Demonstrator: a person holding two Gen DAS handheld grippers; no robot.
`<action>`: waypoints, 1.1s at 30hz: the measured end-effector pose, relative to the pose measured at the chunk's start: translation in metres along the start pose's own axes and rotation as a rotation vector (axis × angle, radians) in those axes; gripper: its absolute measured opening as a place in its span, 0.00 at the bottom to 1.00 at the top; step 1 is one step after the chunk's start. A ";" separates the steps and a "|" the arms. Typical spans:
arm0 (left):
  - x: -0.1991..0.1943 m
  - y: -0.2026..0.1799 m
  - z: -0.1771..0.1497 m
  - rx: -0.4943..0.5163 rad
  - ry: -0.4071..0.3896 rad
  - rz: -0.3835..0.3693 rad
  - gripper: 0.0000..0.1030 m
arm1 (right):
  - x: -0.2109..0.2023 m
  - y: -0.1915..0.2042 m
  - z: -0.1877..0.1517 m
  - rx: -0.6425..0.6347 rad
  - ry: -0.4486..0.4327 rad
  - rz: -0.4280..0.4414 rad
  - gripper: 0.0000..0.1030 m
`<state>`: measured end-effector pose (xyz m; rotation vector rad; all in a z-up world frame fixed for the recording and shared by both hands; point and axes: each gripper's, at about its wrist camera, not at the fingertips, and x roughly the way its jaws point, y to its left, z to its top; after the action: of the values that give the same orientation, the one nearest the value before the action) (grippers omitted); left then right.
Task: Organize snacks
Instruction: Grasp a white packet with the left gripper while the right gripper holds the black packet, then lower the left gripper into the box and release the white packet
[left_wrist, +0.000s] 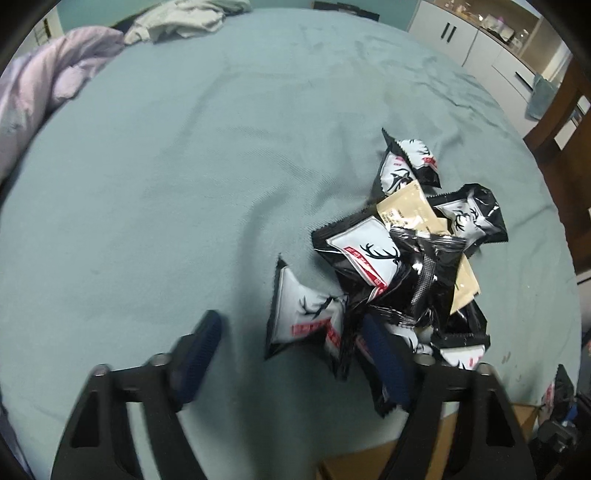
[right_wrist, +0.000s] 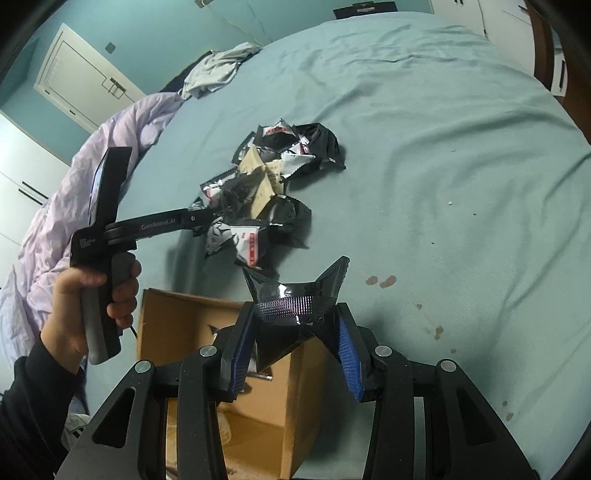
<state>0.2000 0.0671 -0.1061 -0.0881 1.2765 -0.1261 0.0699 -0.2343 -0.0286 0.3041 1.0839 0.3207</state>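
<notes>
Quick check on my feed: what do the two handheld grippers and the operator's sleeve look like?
Both are black, with open triangular frames, silver bolts and ribbed blue pads. The left gripper has a grey-and-black pistol handle, white lettering along its arm and a thin dark cable below. The sleeve is black.

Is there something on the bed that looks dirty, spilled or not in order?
Yes. The sheet has several small brownish stains on the bare part to the right of the snack packets. The packets lie in a loose heap, some face down, not sorted. A few white crumbs also lie on the sheet.
</notes>
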 end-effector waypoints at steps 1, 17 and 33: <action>0.003 0.001 0.002 -0.005 0.009 -0.020 0.55 | 0.002 0.001 0.001 -0.005 -0.004 -0.019 0.39; -0.052 -0.013 -0.021 0.064 -0.132 0.105 0.31 | -0.019 0.009 -0.006 -0.043 -0.115 -0.055 0.39; -0.149 -0.081 -0.117 0.289 -0.184 -0.038 0.31 | -0.028 0.014 -0.022 -0.030 -0.040 0.137 0.39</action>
<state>0.0419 0.0092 0.0123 0.1221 1.0625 -0.3258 0.0365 -0.2310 -0.0098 0.3573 1.0201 0.4509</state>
